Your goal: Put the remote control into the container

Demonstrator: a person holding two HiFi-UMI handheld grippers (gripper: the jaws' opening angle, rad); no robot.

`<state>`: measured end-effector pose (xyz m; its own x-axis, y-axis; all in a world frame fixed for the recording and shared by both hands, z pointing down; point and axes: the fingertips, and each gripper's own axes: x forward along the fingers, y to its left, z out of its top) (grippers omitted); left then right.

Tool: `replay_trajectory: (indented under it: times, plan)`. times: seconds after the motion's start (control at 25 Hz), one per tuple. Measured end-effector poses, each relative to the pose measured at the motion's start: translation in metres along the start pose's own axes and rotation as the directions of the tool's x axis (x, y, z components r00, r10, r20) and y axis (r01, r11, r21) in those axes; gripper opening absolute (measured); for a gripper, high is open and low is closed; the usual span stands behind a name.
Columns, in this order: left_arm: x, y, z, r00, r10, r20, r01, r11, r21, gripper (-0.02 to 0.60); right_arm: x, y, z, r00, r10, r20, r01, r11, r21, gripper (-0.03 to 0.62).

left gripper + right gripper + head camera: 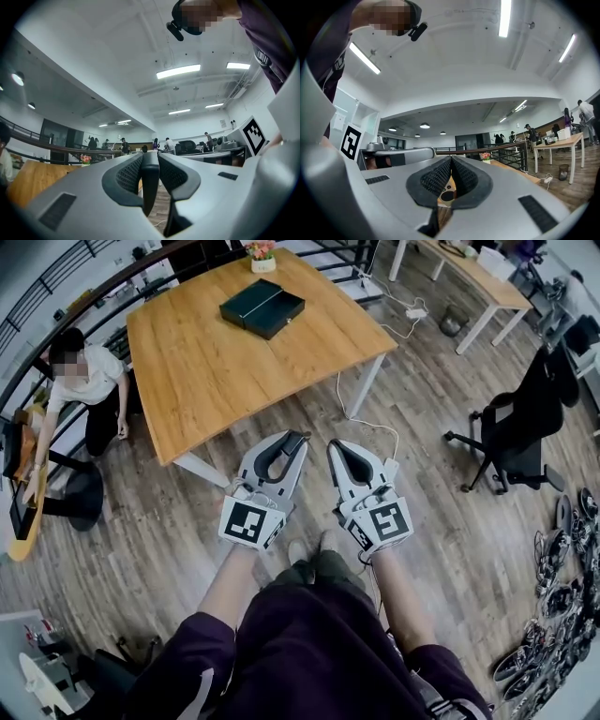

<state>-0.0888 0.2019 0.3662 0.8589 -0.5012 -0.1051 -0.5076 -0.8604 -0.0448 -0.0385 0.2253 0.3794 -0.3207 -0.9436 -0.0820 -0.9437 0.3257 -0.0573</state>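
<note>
The slim black remote control stood on edge, clamped between the ribbed pads of the left gripper, its narrow side turned back along the fingers and its far end up by the fingertips. The dark, flat rectangular container lay well ahead of those fingertips, apart from the remote.

No readable text, brand, number anywhere. Only coded square markers on left hand-held gripper, right hand-held gripper.
</note>
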Motion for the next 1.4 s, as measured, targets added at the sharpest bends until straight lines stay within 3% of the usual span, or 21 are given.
replay_trajectory:
  times: [0.56,1.4]
  plan:
    - [0.042,0.051,-0.013,0.999,0.048,-0.007,-0.048,0.998,-0.026,0.101,0.059,-0.033,-0.01,0.998,0.051,-0.031,-0.051,0.999,-0.001,0.018]
    - [0.171,0.106,-0.021,0.988,0.151,-0.027,-0.151,0.988,0.029,0.101,0.143,-0.155,-0.001,0.987,0.161,0.012,-0.162,0.987,0.021,0.018]
